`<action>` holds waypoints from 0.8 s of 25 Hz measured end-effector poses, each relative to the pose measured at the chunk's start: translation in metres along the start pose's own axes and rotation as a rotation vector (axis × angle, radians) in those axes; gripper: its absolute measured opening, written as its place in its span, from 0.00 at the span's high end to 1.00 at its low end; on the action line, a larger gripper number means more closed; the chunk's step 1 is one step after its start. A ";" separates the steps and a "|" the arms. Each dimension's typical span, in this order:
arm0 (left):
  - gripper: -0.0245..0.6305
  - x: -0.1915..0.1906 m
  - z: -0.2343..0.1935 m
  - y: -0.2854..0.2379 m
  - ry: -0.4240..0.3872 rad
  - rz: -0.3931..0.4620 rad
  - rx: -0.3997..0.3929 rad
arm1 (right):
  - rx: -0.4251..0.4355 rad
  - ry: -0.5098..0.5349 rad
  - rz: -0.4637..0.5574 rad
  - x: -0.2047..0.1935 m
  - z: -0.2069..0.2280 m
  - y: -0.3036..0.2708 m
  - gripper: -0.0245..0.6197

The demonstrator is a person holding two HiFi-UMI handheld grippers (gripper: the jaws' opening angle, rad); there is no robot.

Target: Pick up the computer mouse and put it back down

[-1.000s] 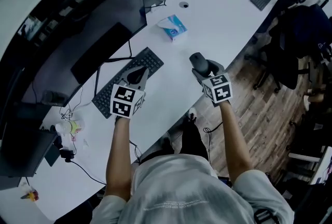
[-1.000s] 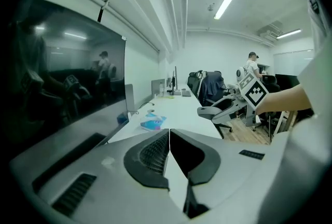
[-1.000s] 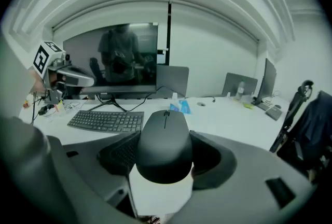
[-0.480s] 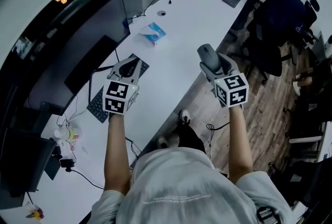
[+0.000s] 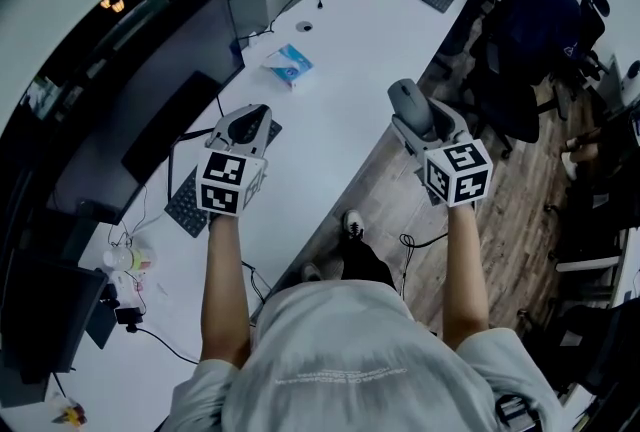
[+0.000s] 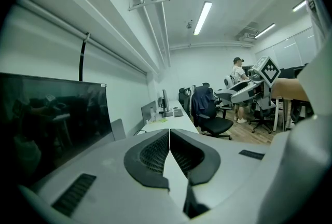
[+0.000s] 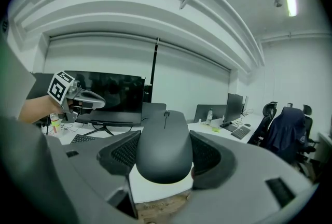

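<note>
As the right gripper (image 5: 415, 113) clamps it between both jaws, the computer mouse (image 7: 165, 145) shows a smooth, matte dark-grey dome, its thin scroll wheel at the far end; the left gripper (image 6: 169, 148) has its jaws pressed together, empty.

White desk (image 5: 340, 90) carries keyboard (image 5: 188, 203), monitor (image 5: 150, 90) and tissue pack (image 5: 288, 64).

The person wore a light grey short-sleeved T-shirt (image 5: 340, 360) with a faint line of small print across the back. The left gripper (image 5: 250, 118) and the right gripper (image 5: 415, 115) each had a smooth pale grey shell and a white cube printed with black square markers, one on the left (image 5: 228, 184) and one on the right (image 5: 458, 173). In the gripper views the jaws were faced with dark, finely ribbed pads (image 6: 153, 158) in rounded black surrounds, and small dark slotted patches (image 6: 74, 193) sat in the shell beside them.
</note>
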State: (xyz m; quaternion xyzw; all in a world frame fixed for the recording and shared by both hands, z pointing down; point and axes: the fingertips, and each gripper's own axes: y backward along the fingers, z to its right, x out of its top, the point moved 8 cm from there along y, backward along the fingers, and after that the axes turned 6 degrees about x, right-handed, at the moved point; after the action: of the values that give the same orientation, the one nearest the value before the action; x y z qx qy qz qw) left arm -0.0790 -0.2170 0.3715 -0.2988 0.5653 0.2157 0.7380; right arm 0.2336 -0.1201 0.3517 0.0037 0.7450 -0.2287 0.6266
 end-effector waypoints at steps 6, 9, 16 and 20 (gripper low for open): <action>0.94 -0.009 -0.007 -0.014 0.016 -0.030 0.022 | 0.026 -0.001 -0.026 -0.004 0.012 -0.019 0.51; 0.94 -0.016 -0.013 -0.023 0.032 -0.052 0.044 | 0.054 -0.001 -0.045 -0.007 0.021 -0.036 0.51; 0.94 -0.040 -0.030 -0.049 0.070 -0.132 0.098 | 0.160 0.013 -0.099 -0.014 0.038 -0.098 0.51; 0.94 -0.056 -0.043 -0.065 0.103 -0.185 0.136 | 0.236 0.034 -0.127 -0.015 0.046 -0.142 0.51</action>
State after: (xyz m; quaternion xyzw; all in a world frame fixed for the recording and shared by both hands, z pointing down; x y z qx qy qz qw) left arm -0.0815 -0.2925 0.4306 -0.3095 0.5858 0.0922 0.7434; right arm 0.2382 -0.2591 0.4088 0.0342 0.7222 -0.3537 0.5935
